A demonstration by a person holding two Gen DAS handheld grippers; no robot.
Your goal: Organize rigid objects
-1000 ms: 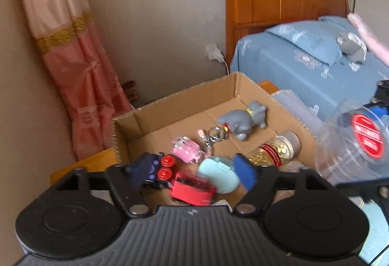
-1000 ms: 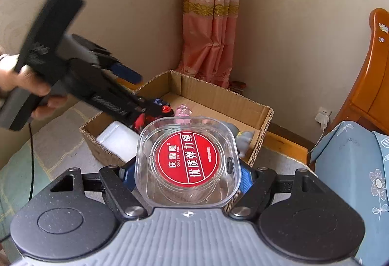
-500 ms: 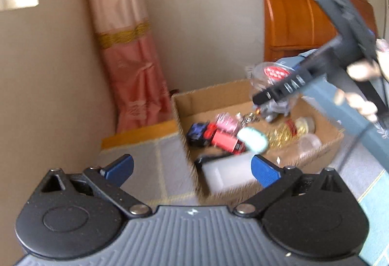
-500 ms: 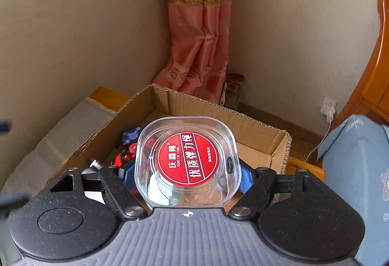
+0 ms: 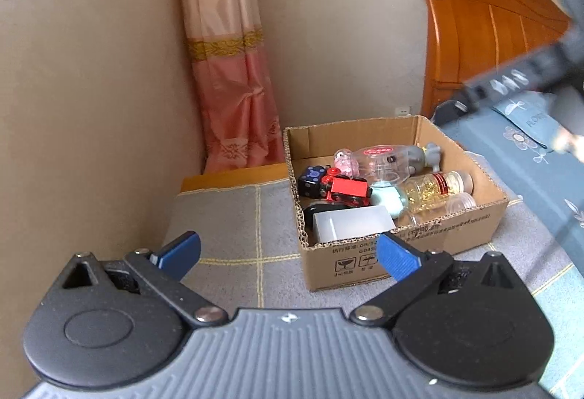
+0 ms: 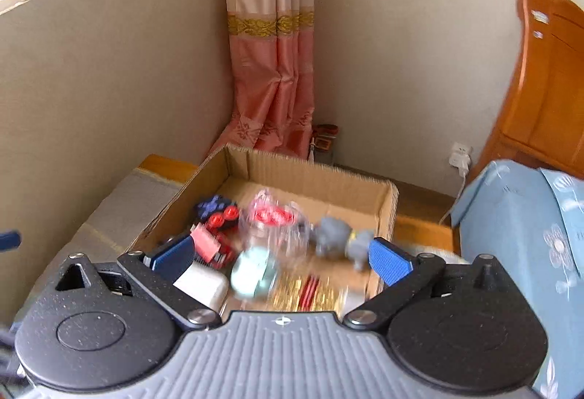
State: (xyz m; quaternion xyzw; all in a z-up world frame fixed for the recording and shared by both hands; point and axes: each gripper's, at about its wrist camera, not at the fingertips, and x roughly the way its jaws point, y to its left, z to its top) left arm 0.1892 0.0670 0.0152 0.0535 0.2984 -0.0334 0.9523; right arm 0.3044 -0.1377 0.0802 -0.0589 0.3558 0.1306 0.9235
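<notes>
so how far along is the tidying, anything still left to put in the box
Mostly done, it seems. The cardboard box already holds the red toy train, gold-filled bottle, grey figurine and clear case. Nothing is in hand: right gripper, jaws just opened, and left gripper are both empty. No loose items show on the grey mat.

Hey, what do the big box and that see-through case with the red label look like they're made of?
Big box: corrugated cardboard, matte brown; the fluted layer shows along its cut top edges, and black symbols are printed on the side.
See-through case: probably hard clear plastic, glossy; things behind show through it, and its round red label looks like paper or film.
</notes>
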